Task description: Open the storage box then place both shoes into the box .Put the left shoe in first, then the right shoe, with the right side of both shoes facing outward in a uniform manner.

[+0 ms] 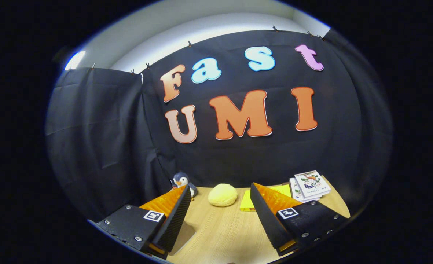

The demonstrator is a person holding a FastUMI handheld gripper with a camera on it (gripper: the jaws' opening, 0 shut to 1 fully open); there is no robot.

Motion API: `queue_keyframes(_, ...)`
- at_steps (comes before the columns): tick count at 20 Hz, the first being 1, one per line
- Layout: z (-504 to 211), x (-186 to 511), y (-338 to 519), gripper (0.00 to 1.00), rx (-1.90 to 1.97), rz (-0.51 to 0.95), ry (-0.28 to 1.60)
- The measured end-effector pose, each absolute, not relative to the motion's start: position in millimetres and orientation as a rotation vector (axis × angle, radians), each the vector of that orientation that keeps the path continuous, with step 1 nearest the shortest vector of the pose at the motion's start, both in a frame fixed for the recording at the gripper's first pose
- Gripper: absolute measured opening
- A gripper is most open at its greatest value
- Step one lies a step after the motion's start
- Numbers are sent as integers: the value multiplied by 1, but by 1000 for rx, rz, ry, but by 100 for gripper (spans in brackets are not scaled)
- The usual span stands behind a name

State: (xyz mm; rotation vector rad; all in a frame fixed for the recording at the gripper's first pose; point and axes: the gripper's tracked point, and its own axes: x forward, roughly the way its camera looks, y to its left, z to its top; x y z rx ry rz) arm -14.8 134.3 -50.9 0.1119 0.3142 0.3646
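Fingers (220,203) spread wide apart, nothing held between them, bare wooden surface (223,231) in the gap. They hang above the surface, tilted toward the black cloth wall (102,146).

Landmark: yellow bun-shaped soft toy (222,194) sitting on the surface, beyond the fingers and roughly in line with the gap. Left of the bun, against the cloth, a small penguin plush (182,181) stands upright, partly hidden by the left finger. Right of the bun, a flat yellow book (246,202), partly covered by the right finger. Further right of the bun, a small stack of picture books (310,185) near the surface's far corner.

Storage box and shoes: cannot tell their place from here.
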Motion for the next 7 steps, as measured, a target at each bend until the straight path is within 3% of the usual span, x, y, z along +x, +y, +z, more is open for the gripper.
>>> queue_keyframes(7, -1, -14, 101, 97, 50, 349, 164)
